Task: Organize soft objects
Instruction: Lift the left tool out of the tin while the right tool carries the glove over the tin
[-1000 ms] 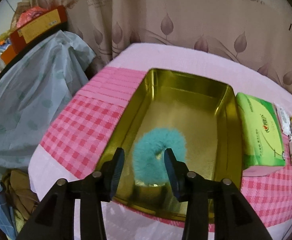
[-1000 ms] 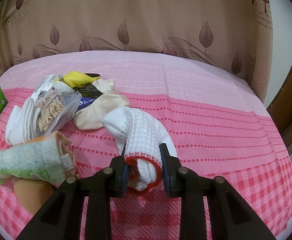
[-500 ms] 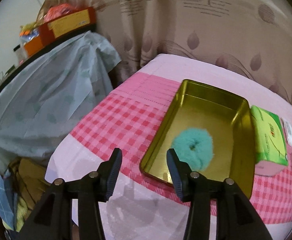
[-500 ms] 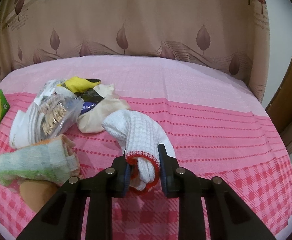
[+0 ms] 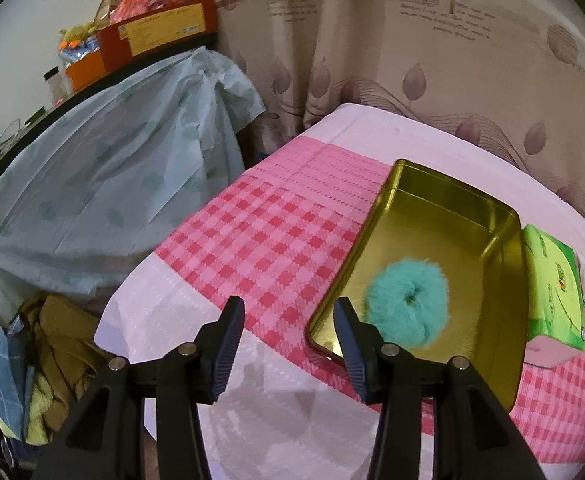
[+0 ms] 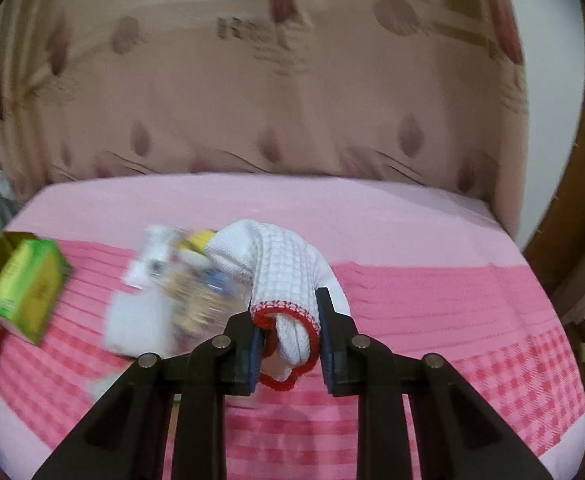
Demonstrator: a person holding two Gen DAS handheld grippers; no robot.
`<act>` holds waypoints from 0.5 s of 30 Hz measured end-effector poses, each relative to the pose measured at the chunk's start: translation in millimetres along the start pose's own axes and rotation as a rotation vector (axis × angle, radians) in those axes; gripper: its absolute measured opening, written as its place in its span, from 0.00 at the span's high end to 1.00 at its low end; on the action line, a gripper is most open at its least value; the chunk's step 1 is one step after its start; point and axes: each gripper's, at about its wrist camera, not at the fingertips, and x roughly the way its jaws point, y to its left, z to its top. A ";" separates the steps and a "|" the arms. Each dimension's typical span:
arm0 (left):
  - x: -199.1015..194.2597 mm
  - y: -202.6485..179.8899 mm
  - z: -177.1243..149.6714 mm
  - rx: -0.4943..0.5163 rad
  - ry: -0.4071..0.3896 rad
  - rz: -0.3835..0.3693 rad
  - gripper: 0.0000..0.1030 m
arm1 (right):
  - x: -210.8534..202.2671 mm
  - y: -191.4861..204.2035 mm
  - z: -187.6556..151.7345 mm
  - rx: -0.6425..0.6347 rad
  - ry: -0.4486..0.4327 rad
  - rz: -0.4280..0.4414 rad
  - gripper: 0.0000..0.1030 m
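Right wrist view: right tongs (image 6: 288, 338) clamped on a white waffle-weave cloth with red trim (image 6: 284, 280), lifted above the pink checked surface (image 6: 452, 300).
Left wrist view: left tongs (image 5: 288, 342) stand apart, empty, having just widened, over the surface's near edge; the teal fluffy scrunchie (image 5: 408, 304) lies inside the gold tin tray (image 5: 504, 368), just beyond the right finger. A green tissue pack (image 5: 552, 280) flanks the tray; blurred packets (image 6: 172, 280) lie beside the cloth.
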 end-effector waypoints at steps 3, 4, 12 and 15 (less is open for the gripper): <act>1.6 9.9 1.8 -0.045 0.007 0.001 0.54 | -7.7 32.7 9.9 -0.036 -0.015 0.070 0.80; 1.9 13.6 2.5 -0.064 0.008 0.003 0.54 | -9.1 43.1 11.6 -0.046 -0.015 0.093 0.80; 0.1 33.1 6.3 -0.150 0.002 0.057 0.54 | -24.0 165.8 10.3 -0.202 -0.002 0.326 0.80; -2.6 36.7 7.4 -0.162 -0.010 0.071 0.54 | -27.6 206.1 4.0 -0.255 0.014 0.401 0.80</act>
